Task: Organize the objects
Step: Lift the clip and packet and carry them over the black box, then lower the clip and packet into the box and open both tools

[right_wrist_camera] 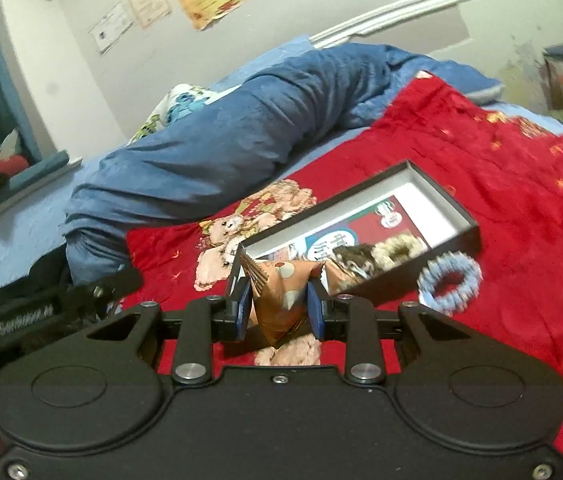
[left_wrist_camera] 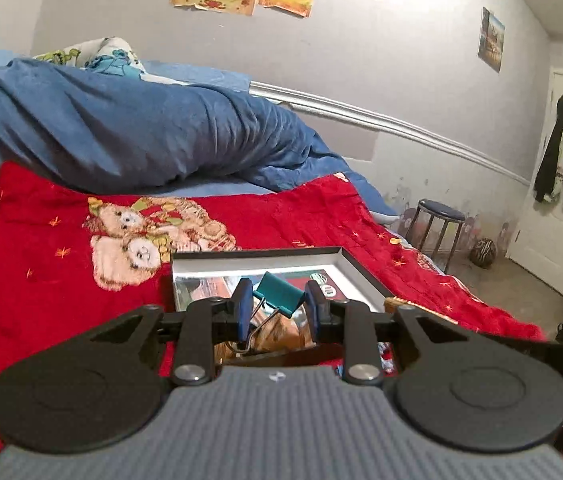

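Box (right_wrist_camera: 433,184), centre frame on the bed, is partly filled. A clip (left_wrist_camera: 279,294) is clenched in the left claw (left_wrist_camera: 277,308), a snack (right_wrist_camera: 281,300) in the right claw (right_wrist_camera: 279,308); a scrunchie (right_wrist_camera: 450,282) is left outside.

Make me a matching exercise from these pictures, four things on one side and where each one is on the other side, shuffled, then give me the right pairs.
Things:
1. binder clip
2. snack packet
3. blue hair tie
4. brown hair tie

Places:
A. inside the open box
B. on the red blanket, just outside the box
C. between the pads of the left tool
D. between the pads of the right tool

Pairs: 1-C, 2-D, 3-B, 4-A
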{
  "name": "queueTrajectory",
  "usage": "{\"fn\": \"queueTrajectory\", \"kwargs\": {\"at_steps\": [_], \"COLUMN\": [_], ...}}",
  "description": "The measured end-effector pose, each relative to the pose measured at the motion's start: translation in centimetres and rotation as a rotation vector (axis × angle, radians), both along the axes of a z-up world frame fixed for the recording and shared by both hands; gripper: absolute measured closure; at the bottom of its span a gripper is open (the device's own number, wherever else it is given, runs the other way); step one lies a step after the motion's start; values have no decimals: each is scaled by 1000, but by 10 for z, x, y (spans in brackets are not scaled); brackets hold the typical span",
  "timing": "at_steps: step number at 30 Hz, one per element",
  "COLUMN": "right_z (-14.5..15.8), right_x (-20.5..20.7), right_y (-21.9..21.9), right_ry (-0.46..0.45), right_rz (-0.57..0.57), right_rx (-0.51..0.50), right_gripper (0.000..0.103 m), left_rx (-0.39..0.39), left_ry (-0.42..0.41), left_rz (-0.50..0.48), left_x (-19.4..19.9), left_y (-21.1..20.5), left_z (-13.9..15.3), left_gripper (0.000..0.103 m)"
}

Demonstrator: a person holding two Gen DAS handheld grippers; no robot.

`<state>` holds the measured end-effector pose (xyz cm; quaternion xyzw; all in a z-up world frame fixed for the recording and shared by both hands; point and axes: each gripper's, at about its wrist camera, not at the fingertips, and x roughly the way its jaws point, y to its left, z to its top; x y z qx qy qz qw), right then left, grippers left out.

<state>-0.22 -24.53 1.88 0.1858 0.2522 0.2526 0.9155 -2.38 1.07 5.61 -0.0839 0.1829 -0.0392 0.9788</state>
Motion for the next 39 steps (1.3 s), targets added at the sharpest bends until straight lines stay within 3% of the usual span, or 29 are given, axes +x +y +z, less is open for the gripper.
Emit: {"fn": "queueTrajectory", "kwargs": {"at_steps": [11, 20, 26, 39], "right_z": [4, 3, -11, -52], "right_x": [69, 122, 158, 202], "right_y": [41, 59, 60, 47], "right_ry": [-20, -7, 12, 99], "right_rz": [93, 99, 66, -9], "right_rx": [46, 86, 32, 59], "right_gripper": [74, 74, 74, 74], "left_rx": [79, 47, -5, 43], "left_ry": [11, 82, 119, 240], "left_rz": [25, 109, 122, 133], "left_x": [67, 123, 149, 172], "left_y": [4, 34, 49, 43], "left_z": [5, -5, -14, -42], "left_gripper": [71, 71, 71, 71]}}
